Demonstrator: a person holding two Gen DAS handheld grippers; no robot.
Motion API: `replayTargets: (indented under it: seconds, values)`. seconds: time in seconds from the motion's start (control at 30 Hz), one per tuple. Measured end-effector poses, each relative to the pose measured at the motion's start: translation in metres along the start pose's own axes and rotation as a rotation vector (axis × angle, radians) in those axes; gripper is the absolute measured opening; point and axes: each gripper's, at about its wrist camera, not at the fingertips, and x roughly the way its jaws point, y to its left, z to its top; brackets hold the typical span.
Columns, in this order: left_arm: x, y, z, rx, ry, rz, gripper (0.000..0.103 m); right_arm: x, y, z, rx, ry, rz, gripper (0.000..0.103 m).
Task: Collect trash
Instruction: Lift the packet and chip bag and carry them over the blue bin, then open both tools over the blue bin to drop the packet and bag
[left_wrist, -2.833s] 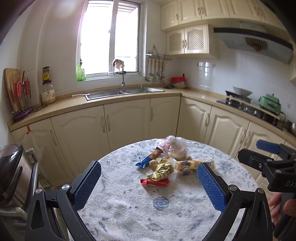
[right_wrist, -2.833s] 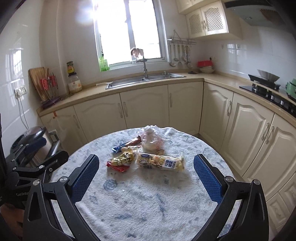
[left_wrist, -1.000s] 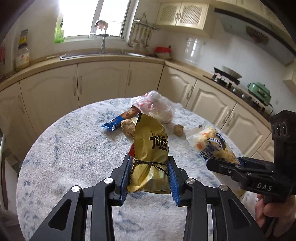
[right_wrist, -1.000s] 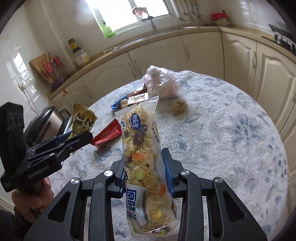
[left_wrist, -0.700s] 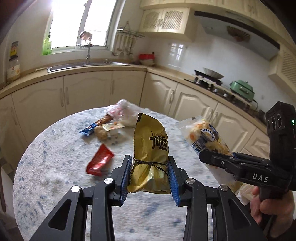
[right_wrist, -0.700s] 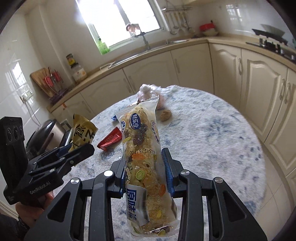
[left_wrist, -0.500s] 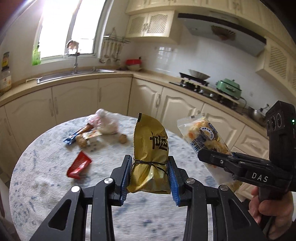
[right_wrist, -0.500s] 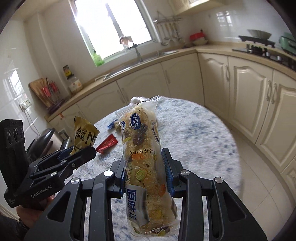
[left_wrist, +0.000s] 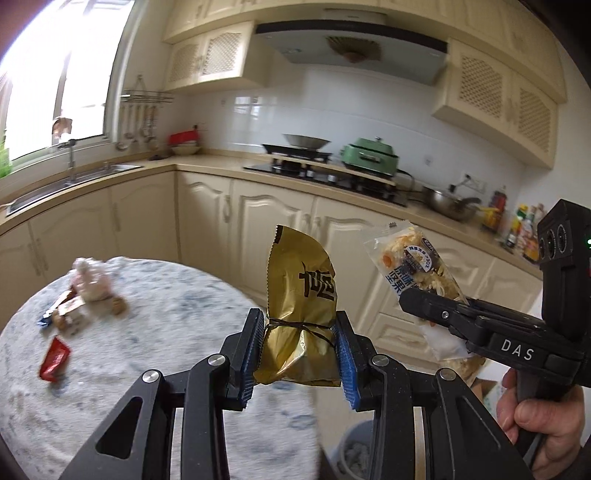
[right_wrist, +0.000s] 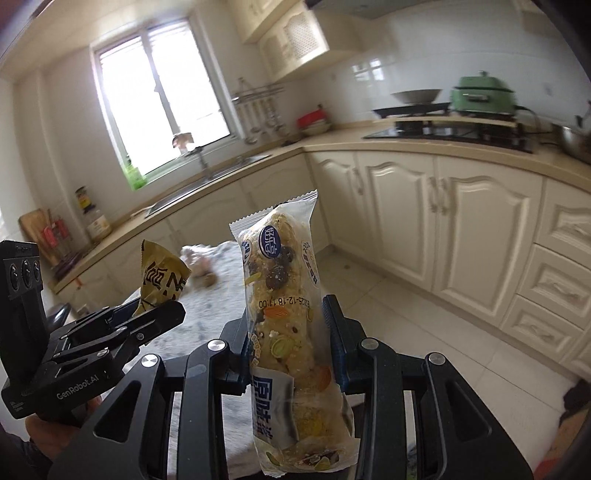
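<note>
My left gripper (left_wrist: 299, 352) is shut on a gold snack bag (left_wrist: 301, 295) tied with a thin black band, held in the air past the round table's right edge. My right gripper (right_wrist: 290, 339) is shut on a clear nut-bar packet (right_wrist: 286, 295), also in the air over the tiled floor. The packet shows in the left wrist view (left_wrist: 413, 266), and the gold bag shows in the right wrist view (right_wrist: 162, 277). On the table (left_wrist: 155, 314) lie a red wrapper (left_wrist: 55, 359), a blue wrapper (left_wrist: 46, 315), a pinkish plastic bag (left_wrist: 90, 280) and a brown lump (left_wrist: 118, 304).
A grey bin (left_wrist: 351, 450) with crumpled white stuff inside stands on the floor below my left gripper. Cream cabinets (right_wrist: 443, 221) run along the walls, with a sink (left_wrist: 74, 181) under the window and a stove (left_wrist: 317, 170) with a green pot. A cardboard box (left_wrist: 484, 387) sits low right.
Both grippers have swung right, away from the table, each carrying its packet. The table and its remaining litter have slid to the left, and the stove side and floor have come into view.
</note>
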Motion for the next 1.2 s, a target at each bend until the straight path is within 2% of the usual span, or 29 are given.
replayTargets:
  seconds: [0.1,0.27,0.47,0.8,0.93,0.97,1.0,1.03,1.07,1.1,1.17,1.2]
  values:
    - [0.022,-0.035,0.004,0.027,0.038,-0.07,0.034,-0.013,-0.025,-0.008,0.035,-0.007,-0.073,0.034]
    - [0.064,-0.083,-0.009,0.063,0.131,-0.194,0.034,-0.029,-0.081,-0.035,0.144,0.024,-0.179,0.034]
    - [0.109,-0.13,-0.026,0.098,0.227,-0.293,0.034,-0.044,-0.133,-0.065,0.257,0.045,-0.28,0.034]
    - [0.206,-0.178,-0.035,0.111,0.433,-0.386,0.034,-0.055,-0.2,-0.116,0.408,0.099,-0.375,0.034]
    - [0.254,-0.195,-0.036,0.117,0.516,-0.382,0.036,-0.047,-0.224,-0.139,0.472,0.138,-0.394,0.036]
    - [0.267,-0.2,-0.037,0.127,0.532,-0.363,0.04,-0.045,-0.23,-0.144,0.488,0.147,-0.396,0.037]
    - [0.277,-0.202,-0.041,0.135,0.549,-0.35,0.051,-0.042,-0.237,-0.151,0.506,0.157,-0.399,0.038]
    - [0.287,-0.204,-0.043,0.136,0.563,-0.339,0.058,-0.04,-0.244,-0.158,0.534,0.167,-0.405,0.038]
    - [0.297,-0.21,-0.043,0.138,0.573,-0.324,0.068,-0.038,-0.252,-0.162,0.554,0.173,-0.407,0.044]
    - [0.302,-0.212,-0.044,0.137,0.581,-0.311,0.069,-0.037,-0.257,-0.167,0.569,0.182,-0.417,0.051]
    - [0.305,-0.212,-0.046,0.133,0.594,-0.298,0.071,-0.038,-0.264,-0.175,0.594,0.194,-0.434,0.055]
    - [0.305,-0.211,-0.047,0.132,0.595,-0.289,0.074,-0.039,-0.266,-0.179,0.601,0.198,-0.436,0.057]
